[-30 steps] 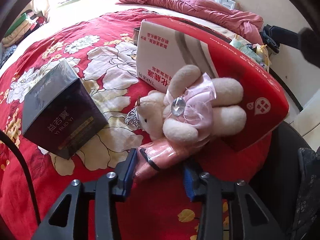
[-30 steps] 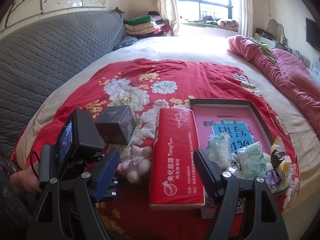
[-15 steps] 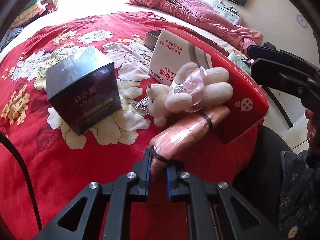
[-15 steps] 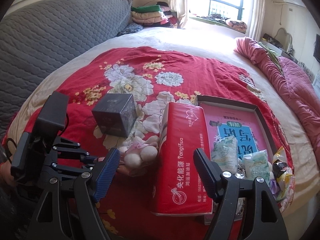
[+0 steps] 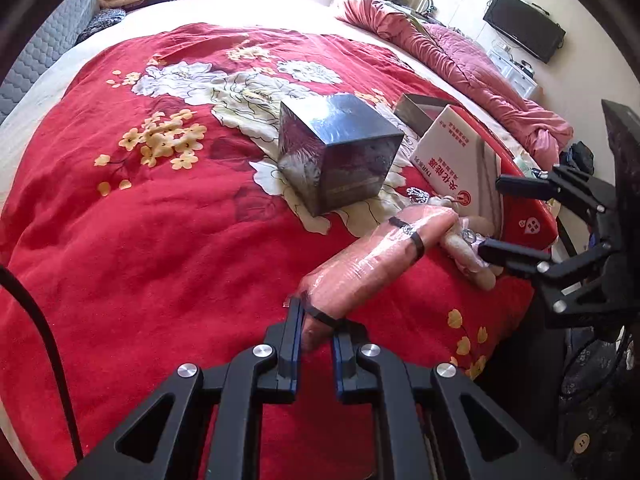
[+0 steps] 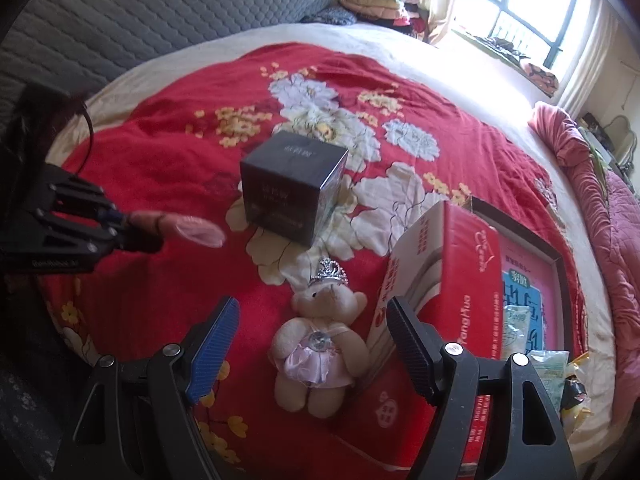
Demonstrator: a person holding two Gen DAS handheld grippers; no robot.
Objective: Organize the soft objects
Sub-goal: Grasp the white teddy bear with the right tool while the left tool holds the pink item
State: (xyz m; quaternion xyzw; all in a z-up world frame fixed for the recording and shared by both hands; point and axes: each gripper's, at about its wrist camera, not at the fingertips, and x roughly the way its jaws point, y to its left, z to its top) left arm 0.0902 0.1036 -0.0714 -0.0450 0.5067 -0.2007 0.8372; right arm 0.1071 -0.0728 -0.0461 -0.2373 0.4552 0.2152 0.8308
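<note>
Right gripper (image 6: 310, 344) hangs wide open over the teddy bear (image 6: 318, 344) (tiara on). Dark box (image 6: 294, 186) sits behind it, red carton (image 6: 452, 280) alongside.

Dark box (image 5: 340, 152) beside red carton (image 6: 452, 276)

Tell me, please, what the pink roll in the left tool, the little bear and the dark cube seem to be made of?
Pink roll: probably soft cloth in glossy plastic wrap; it wrinkles and shines. Little bear: cream plush, fuzzy pile, with a satiny pink dress. Dark cube: likely cardboard under clear film; sharp edges, reflections.
</note>
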